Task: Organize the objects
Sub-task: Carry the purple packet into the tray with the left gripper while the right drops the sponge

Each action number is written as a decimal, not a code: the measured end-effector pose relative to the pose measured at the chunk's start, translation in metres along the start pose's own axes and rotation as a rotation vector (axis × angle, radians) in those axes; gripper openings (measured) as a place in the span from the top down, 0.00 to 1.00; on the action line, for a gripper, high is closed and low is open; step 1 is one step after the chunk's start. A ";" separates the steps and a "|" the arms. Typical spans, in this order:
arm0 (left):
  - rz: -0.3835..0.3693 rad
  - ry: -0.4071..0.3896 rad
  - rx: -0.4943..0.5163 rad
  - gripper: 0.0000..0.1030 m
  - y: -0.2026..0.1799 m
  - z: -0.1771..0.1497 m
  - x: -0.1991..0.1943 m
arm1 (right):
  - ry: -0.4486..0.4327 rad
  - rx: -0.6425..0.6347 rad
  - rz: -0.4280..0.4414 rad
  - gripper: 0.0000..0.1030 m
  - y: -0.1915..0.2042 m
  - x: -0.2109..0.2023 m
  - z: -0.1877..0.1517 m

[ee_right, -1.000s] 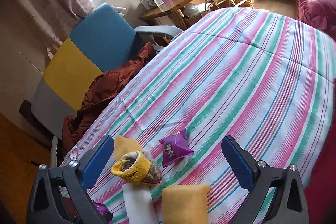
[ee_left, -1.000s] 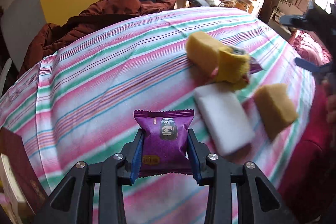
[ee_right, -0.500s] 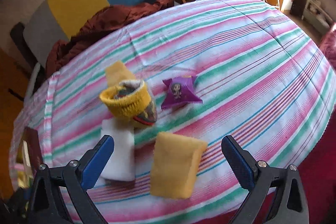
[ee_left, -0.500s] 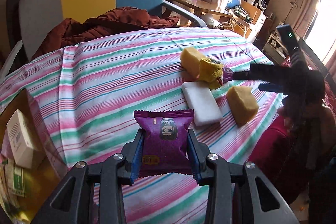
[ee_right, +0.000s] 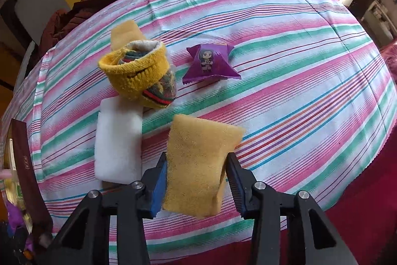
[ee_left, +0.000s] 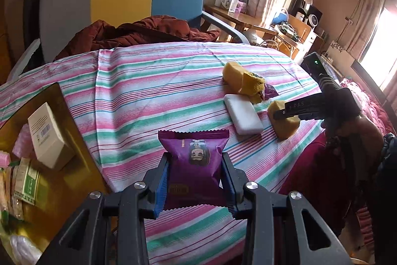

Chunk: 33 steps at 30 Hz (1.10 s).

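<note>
In the left wrist view we find the left gripper [ee_left: 196,180] clamped on a purple foil snack packet [ee_left: 194,165], held above the striped tablecloth [ee_left: 139,96].

In the right wrist view we find the right gripper [ee_right: 197,180] closed against a yellow rectangular sponge [ee_right: 198,163], which lies between its blue pads on the cloth, beside a white foam block [ee_right: 119,140].
</note>
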State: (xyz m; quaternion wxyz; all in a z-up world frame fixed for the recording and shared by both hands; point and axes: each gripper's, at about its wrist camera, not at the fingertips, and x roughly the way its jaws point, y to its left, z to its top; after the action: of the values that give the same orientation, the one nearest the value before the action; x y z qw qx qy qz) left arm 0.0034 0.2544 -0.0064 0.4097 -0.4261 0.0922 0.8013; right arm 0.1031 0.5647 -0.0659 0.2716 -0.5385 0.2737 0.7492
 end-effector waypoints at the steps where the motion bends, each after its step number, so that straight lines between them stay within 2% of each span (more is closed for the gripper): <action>1: 0.000 -0.002 -0.008 0.63 0.003 -0.002 -0.002 | -0.019 0.011 0.007 0.56 -0.002 -0.004 -0.002; 8: 0.021 -0.025 -0.070 0.63 0.027 -0.016 -0.020 | -0.208 0.091 0.138 0.56 -0.020 -0.040 -0.020; 14: 0.060 -0.042 -0.151 0.63 0.056 -0.029 -0.039 | -0.324 0.068 0.130 0.56 -0.013 -0.071 -0.028; 17: 0.088 -0.055 -0.193 0.63 0.072 -0.035 -0.051 | -0.369 0.027 0.157 0.56 0.010 -0.092 -0.026; 19: 0.109 -0.064 -0.223 0.63 0.085 -0.040 -0.059 | -0.382 -0.009 0.206 0.56 0.023 -0.103 -0.028; 23: 0.154 -0.080 -0.291 0.63 0.111 -0.051 -0.074 | -0.397 -0.140 0.296 0.56 0.073 -0.118 -0.036; 28: 0.213 -0.109 -0.381 0.63 0.145 -0.064 -0.096 | -0.360 -0.366 0.417 0.56 0.152 -0.122 -0.064; 33: 0.254 -0.138 -0.456 0.63 0.175 -0.077 -0.117 | -0.282 -0.549 0.510 0.56 0.226 -0.111 -0.096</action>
State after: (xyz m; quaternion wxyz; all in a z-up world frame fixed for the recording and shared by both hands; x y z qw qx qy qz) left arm -0.0434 0.0354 -0.0009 0.2047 -0.4369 -0.0662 0.8734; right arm 0.0379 0.3260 0.0403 -0.0420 -0.3979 0.1481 0.9044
